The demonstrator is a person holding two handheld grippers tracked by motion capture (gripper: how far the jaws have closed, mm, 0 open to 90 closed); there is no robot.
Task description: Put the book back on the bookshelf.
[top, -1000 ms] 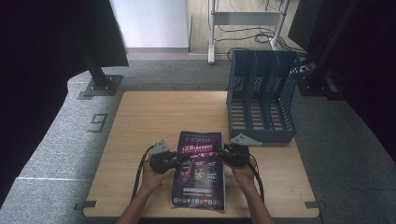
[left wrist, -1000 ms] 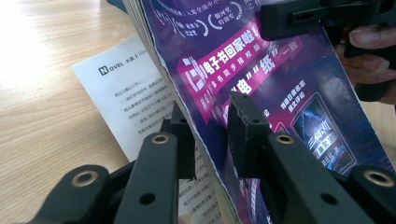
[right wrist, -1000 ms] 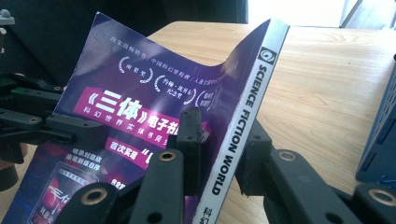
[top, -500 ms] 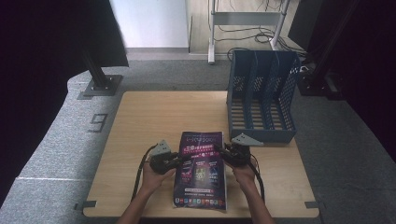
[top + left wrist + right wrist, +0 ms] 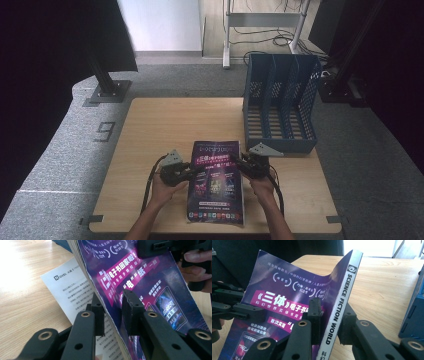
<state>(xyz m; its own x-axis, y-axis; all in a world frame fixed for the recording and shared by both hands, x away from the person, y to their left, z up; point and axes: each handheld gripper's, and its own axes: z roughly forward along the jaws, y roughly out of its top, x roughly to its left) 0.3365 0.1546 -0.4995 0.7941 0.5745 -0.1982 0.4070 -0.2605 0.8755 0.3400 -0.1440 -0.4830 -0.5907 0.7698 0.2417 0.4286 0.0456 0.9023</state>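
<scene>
On the wooden table (image 5: pixel 150 150), each gripper (image 5: pixel 192 172) (image 5: pixel 239 164) clamps a magazine (image 5: pixel 216 185) edge.

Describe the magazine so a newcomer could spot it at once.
Start at the wooden table and move to its near edge, left of the blue file rack. The magazine sits between both tongs, purple-covered, with "SCIENCE FICTION WORLD" on its spine.

wooden table (image 5: pixel 165 130) | blue file rack (image 5: pixel 280 107) right-rear | purple magazine (image 5: pixel 216 182) front
</scene>
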